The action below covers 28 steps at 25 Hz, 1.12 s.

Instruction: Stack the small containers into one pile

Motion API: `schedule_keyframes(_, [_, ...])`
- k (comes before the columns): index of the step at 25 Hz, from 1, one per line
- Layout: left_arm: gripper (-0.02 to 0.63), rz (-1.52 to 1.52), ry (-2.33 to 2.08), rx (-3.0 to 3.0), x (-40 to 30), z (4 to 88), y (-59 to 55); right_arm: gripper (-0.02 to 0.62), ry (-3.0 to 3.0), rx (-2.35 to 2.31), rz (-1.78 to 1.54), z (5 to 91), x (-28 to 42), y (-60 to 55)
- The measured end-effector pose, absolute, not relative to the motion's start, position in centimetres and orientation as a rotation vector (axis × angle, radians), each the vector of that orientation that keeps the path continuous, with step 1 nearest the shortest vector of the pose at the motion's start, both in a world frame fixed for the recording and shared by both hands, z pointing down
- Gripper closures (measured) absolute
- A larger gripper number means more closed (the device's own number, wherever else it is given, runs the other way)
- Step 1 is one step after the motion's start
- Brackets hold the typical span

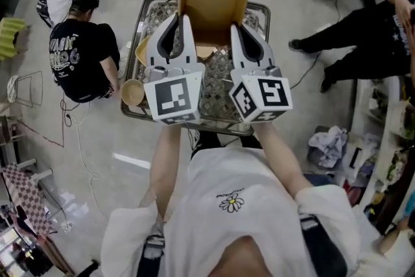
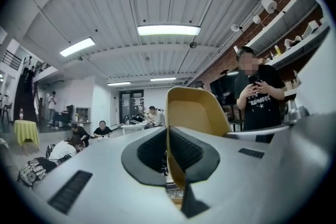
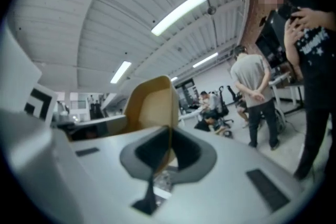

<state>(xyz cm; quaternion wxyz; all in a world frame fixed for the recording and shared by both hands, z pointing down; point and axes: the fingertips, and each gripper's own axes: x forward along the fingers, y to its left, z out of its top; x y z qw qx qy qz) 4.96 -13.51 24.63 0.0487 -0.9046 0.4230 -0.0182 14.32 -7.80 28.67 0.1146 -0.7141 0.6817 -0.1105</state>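
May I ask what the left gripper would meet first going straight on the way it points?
The left gripper is shut on the wall of the tan container; past that rim, its view shows only open room toward the ceiling, though depth is unclear.

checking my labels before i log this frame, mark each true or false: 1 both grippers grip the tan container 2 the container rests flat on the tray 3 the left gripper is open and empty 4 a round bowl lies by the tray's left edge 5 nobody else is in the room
1. True. The left gripper and the right gripper each pinch a wall of the tan container.
2. False. It is held up in the air above the metal tray.
3. False. Its jaws are shut on the container's wall.
4. True. The round bowl is there, beside the left gripper's marker cube.
5. False. Several people are around, one a person in a black shirt sitting on the floor.
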Motion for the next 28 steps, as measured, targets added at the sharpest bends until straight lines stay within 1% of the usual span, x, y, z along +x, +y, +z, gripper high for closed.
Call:
schedule_keyframes(3, [0.568,-0.121,1.151,-2.807,5.5,26.8,-16.5,0.552,1.902,-2.162,-0.415,31.0,14.1,-10.0])
schedule_keyframes(9, [0.569,-0.425,0.962,-2.906,6.9,34.7,-20.7,0.552,1.661,-2.155,-0.833,40.1,14.0,-13.1])
schedule_keyframes(19, [0.569,-0.924,0.914,-3.0,7.5,48.2,-24.0,0.551,1.552,-2.194,-1.265,52.3,13.6,-15.2])
schedule_keyframes(28, [0.569,-1.318,0.843,-2.979,7.2,57.8,-24.2,0.551,1.451,-2.158,-1.6,60.4,12.6,-14.8])
